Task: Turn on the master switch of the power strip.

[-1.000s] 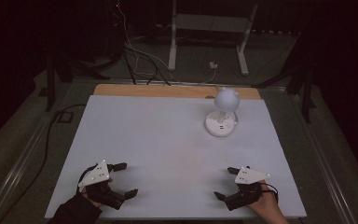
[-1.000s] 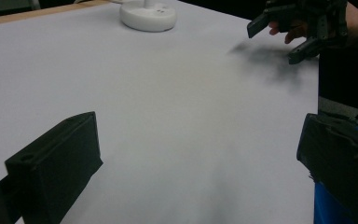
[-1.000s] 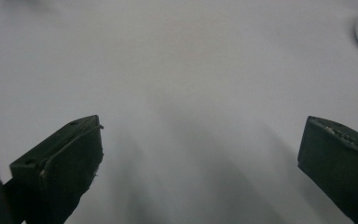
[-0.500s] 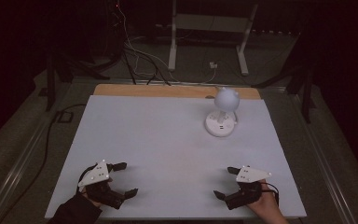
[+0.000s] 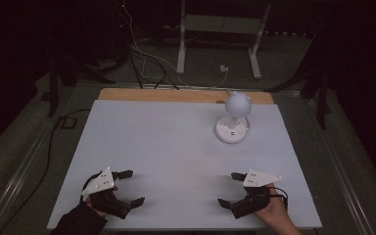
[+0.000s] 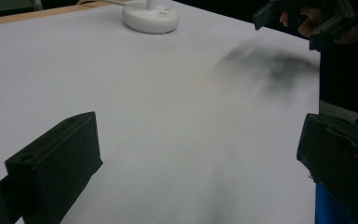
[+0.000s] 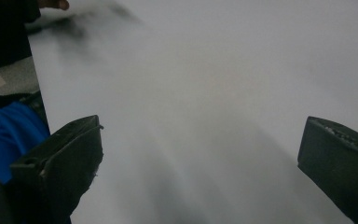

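A small white lamp (image 5: 233,119) with a round head and a disc base stands at the back right of the white table (image 5: 166,147); its base (image 6: 150,17) appears far off in the left gripper view. My left gripper (image 5: 131,187) rests near the front left edge, jaws wide apart, nothing between them. My right gripper (image 5: 229,189) lies near the front right edge, also open and empty. In the left gripper view the right gripper (image 6: 303,21) appears at the top right. Both jaw pairs frame bare table surface.
A wooden strip (image 5: 176,95) borders the table's far edge. Beyond it on the dark floor lie cables (image 5: 147,63) and a white metal stand (image 5: 220,39). A blue garment (image 7: 4,135) lies by the near table edge.
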Tool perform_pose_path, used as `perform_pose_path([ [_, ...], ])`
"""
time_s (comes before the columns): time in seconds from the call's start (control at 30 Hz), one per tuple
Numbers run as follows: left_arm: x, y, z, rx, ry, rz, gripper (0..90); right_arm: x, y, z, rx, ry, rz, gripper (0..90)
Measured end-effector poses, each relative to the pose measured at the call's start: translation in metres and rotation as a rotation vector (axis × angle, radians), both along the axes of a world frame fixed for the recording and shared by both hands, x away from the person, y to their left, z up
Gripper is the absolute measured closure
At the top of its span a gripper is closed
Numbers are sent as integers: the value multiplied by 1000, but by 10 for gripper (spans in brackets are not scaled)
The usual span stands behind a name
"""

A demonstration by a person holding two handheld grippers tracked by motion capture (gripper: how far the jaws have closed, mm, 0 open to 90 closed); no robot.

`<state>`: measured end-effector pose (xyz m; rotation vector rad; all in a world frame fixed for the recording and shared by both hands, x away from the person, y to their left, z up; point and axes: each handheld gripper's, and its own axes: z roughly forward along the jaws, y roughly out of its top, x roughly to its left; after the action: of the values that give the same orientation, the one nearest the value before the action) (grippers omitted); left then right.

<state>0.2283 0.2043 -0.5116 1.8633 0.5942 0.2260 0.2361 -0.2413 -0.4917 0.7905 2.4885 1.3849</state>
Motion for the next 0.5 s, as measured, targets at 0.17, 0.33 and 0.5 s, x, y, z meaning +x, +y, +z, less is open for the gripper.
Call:
perform_pose_path([
  [0.17, -1, 0, 0, -2, -1, 0, 0, 4, 4, 8, 16, -17, 4, 0],
  [0.33, 0, 0, 1, -6, -1, 0, 0, 9, 6, 14, 28, -33, -3, 0],
  [0.5, 0, 0, 1, -4, -1, 1, 0, 15, 7, 19, 28, -50, -4, 0],
])
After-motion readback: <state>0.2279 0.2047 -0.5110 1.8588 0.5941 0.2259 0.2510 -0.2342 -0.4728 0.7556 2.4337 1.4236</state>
